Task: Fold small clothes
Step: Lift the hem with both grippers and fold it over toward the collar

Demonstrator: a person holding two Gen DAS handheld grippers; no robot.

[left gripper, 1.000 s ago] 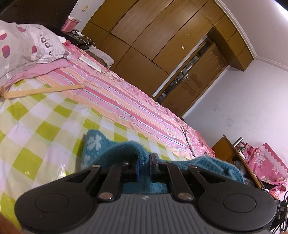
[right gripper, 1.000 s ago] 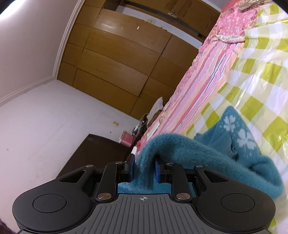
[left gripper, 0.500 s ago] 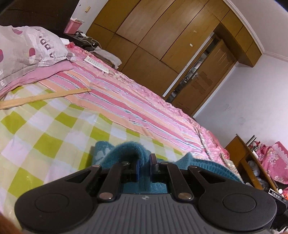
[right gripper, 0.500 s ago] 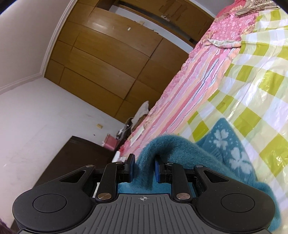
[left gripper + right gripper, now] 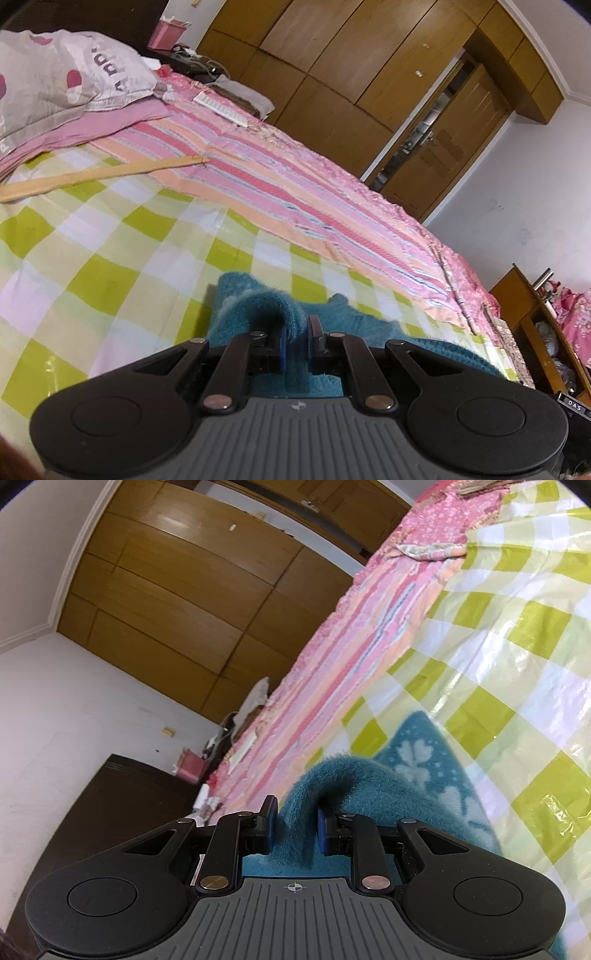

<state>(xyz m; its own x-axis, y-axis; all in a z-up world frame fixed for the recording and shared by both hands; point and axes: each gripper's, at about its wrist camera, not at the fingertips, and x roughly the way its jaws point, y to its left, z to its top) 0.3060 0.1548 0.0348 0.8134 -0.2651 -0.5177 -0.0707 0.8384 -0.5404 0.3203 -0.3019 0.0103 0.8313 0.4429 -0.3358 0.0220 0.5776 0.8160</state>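
Observation:
A fuzzy teal garment [image 5: 258,306] with pale flower prints [image 5: 413,753] lies on the green-and-white checked sheet [image 5: 110,258] of a bed. My left gripper [image 5: 296,345] is shut on a raised fold of it, close above the sheet. My right gripper [image 5: 294,825] is shut on another fold of the same garment [image 5: 343,786], which drapes down to the sheet on the right. The part of the garment under both grippers is hidden.
A pink striped blanket [image 5: 295,192] covers the far side of the bed. A grey pillow [image 5: 55,74] and a wooden strip [image 5: 92,177] lie at the far left. Wooden wardrobes [image 5: 351,74] and a side shelf [image 5: 535,321] stand beyond the bed.
Both grippers have kept their hold and carried the teal garment forward and lower over the checked sheet. More of the garment now rests flat on the sheet.

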